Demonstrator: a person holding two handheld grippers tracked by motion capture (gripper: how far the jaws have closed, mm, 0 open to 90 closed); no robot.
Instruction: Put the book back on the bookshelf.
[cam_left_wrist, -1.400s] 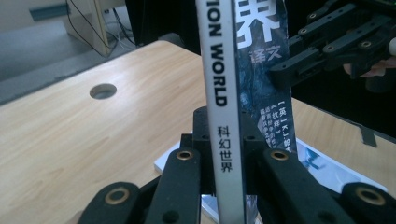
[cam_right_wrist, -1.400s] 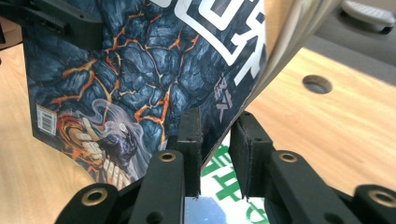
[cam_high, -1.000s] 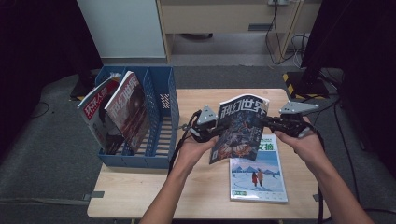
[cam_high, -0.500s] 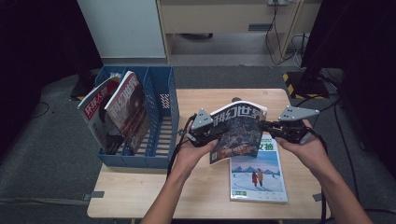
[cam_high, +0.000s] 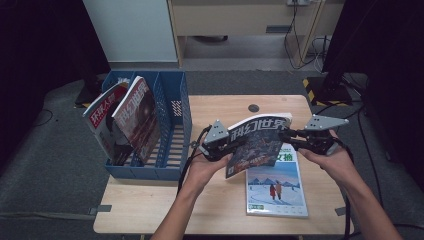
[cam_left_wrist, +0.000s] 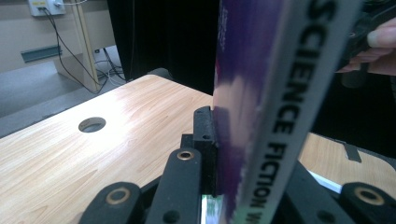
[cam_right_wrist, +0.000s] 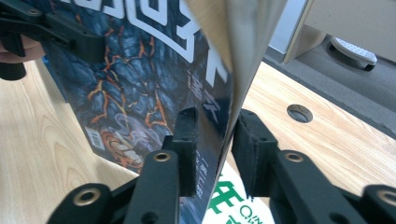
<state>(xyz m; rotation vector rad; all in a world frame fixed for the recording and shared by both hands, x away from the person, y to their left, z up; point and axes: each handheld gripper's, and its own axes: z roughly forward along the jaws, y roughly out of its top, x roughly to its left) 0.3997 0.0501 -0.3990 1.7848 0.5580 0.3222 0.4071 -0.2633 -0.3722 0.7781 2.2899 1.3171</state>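
I have the dark magazine (cam_high: 256, 144) held up above the middle of the table (cam_high: 150, 210), over the near part of a second magazine (cam_high: 276, 192) lying flat toward the right edge. My left gripper (cam_high: 226, 146) pinches its spine edge tight. My right gripper (cam_high: 295, 136) straddles the opposite edge; its jaws have just eased apart, with a slight gap showing.

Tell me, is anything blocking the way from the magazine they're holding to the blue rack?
Nothing visible does. The held magazine is off the table, and the bare table edge between it and the blue rack holds nothing. The rack's right compartment looks open.
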